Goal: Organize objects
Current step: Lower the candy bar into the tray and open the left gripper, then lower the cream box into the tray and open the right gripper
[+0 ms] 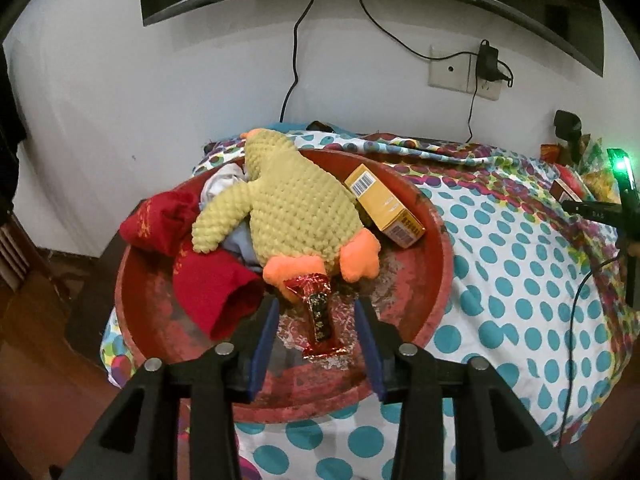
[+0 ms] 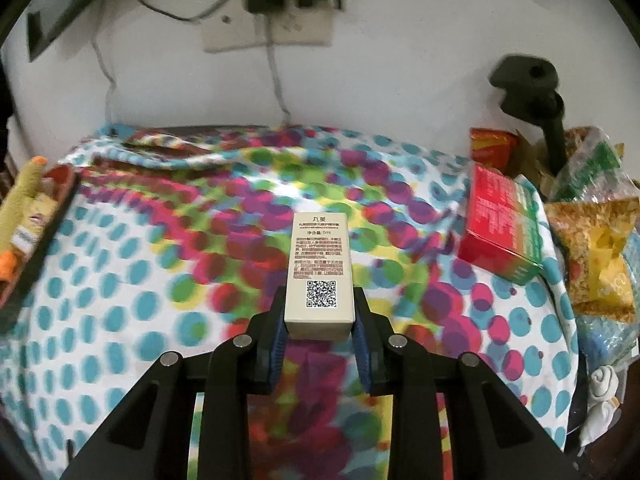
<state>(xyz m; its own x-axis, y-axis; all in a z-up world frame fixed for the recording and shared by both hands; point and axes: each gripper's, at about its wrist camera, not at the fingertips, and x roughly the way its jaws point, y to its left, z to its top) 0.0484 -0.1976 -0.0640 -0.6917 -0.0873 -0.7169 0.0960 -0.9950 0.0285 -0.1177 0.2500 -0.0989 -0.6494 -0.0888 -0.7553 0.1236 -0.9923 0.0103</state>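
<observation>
- Left tool (image 1: 316, 312) of mine hangs over the near part of the red tray (image 1: 438, 236), its blue fingers (image 1: 266, 334) spread wide and gripping nothing.
- Between those fingers, on the tray floor, lies a red-and-gold foil candy bar (image 1: 320, 320); neither finger touches it.
- Just beyond the bar, a yellow knitted plush duck (image 1: 296, 208) lies in the tray, its orange feet toward me and its head at the far rim.
- Right of the duck, a yellow carton (image 1: 384, 204) with barcodes rests tilted against the tray's right side.
- Left of the duck are red cloth pieces (image 1: 216, 288), one draped over the left rim, with a pale cloth (image 1: 222, 184) tucked under the duck's wing.
- My right tool (image 2: 320, 312) is clamped on a cream box (image 2: 320, 268) printed with a QR code, pinching its near end so the box points away from me above the polka-dot cloth (image 2: 120, 280).
- That cloth covers the counter under both tools.
- To the far right, a red-and-green box (image 2: 504, 224) rests on the cloth, just beside a heap of snack bags (image 2: 596, 256).
- At the left edge of the right wrist view, the tray rim and the duck show in part.
</observation>
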